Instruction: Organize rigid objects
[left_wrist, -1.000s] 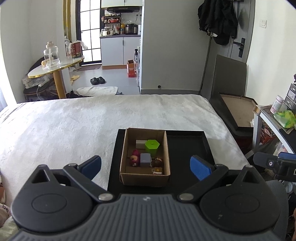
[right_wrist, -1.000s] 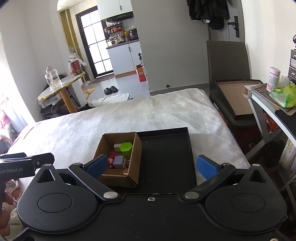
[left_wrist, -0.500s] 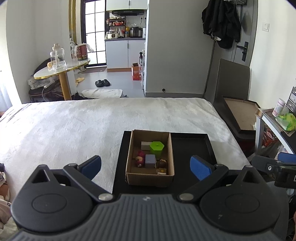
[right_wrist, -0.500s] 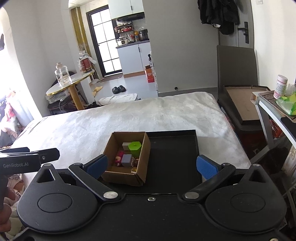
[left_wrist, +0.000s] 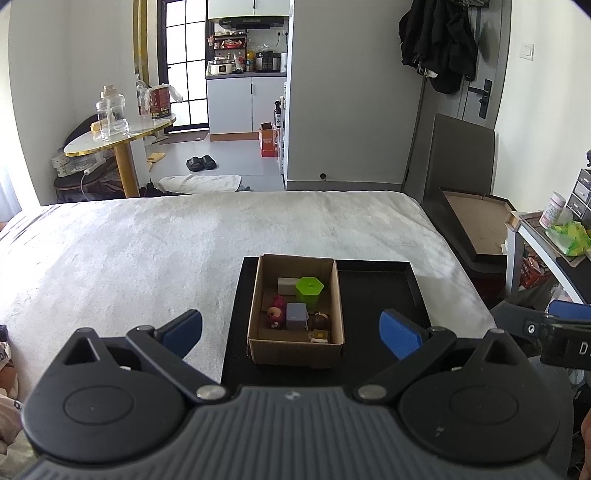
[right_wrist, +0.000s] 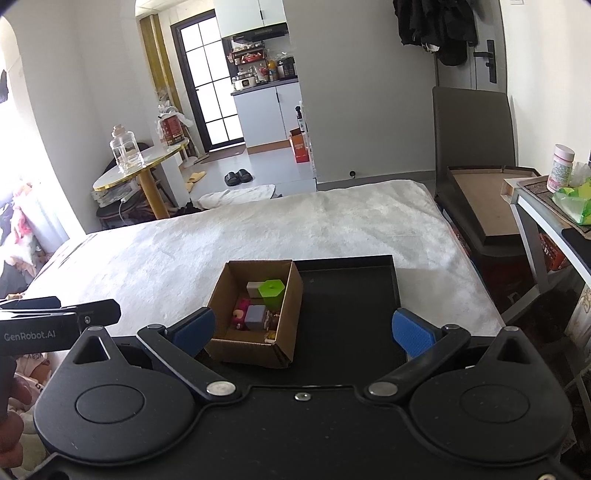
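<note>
Blocks and small figures lie packed in a box at the left of a black tray on the bed, leaving the tray's right half bare, presumably for sorting. Left tool and right tool hover level, short of the box, spread wide and empty.
</note>
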